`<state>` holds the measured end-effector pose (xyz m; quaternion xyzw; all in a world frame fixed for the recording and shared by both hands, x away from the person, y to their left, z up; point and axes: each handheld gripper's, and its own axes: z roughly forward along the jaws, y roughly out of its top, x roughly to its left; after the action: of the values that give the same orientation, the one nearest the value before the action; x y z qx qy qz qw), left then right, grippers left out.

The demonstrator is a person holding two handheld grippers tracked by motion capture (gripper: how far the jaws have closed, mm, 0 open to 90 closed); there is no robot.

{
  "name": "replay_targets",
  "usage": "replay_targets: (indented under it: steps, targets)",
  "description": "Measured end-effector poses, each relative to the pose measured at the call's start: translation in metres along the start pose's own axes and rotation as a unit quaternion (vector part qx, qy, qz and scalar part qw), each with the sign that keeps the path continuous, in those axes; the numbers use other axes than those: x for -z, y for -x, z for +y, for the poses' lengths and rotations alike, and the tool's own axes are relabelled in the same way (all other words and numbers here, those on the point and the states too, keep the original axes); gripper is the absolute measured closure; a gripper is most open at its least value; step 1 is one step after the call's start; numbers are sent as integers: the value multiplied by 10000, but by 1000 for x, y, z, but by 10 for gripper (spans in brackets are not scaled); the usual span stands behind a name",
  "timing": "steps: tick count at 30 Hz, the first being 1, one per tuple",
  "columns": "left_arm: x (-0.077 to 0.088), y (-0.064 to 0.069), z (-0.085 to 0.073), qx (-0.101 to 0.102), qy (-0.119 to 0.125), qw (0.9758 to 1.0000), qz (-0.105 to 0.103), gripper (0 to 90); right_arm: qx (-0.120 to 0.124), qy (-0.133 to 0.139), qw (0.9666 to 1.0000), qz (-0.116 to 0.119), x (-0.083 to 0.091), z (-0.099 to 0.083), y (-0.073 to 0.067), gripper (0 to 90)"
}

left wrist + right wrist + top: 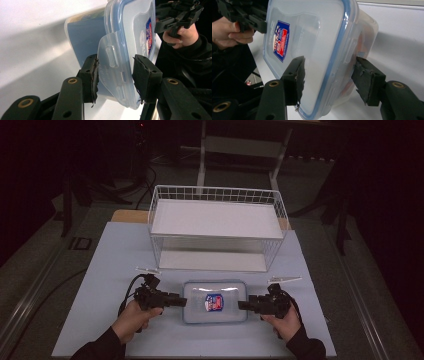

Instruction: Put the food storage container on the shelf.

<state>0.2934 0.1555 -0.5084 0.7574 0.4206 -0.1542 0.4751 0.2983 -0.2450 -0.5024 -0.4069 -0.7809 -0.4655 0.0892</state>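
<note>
I had the clear plastic food container [215, 301] lying flat on the pale blue tabletop [115, 255], just in front of the white wire basket [217, 227], its long axis running left to right between my two hands. That axis was what the next move turned on: each short end faced one gripper, so neither hand was nearer than the other, and any lift would have had to come from both ends at once.

The left gripper [176, 300] met the left short end. In the left gripper view its jaws stood partly closed around the hinged locking flap [110, 60] and the blue-sealed lid rim [122, 50]; one pad [93, 75] lay against the flap, while the other pad [144, 77] sat just beside the lid edge, and I could not tell for sure that it pressed.

The right gripper [246, 305] faced the right short end. In the right gripper view the lid [317, 37] with its red and blue label [280, 40] and the tub wall sat between the jaws, but both pads stood apart from the plastic, with a clear gap on the outer side. So that gripper was half open, around the end rather than gripping it.

I judged that the right jaws needed to finish closing on their end before the box could rise level; lifting from the left alone would likely tip it.
</note>
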Motion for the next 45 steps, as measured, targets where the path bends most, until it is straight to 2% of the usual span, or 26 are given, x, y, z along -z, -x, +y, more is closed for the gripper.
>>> replay_targets:
  steps: [3,6,12,15,31,37,45]
  targets:
    - [1,3,-3,-16,76,10000,35,561,-147,41,9999,-58,1,-1,-3,456]
    - [1,11,-6,-48,116,9998,144,564,-157,60,9998,-122,2,-1,-8,466]
    - [2,18,-8,-171,194,9990,373,563,-65,113,9995,-279,2,1,-14,467]
    - [4,21,-6,-218,294,9985,396,561,-11,190,9993,-333,4,3,-17,468]
    - [22,44,28,-582,621,9951,503,559,232,677,9963,-466,27,32,-32,467]
    - [31,53,43,-625,736,9942,478,559,323,854,9946,-488,39,51,-41,467]
    - [46,67,69,-841,878,9908,601,560,395,1009,9930,-462,49,74,-47,467]
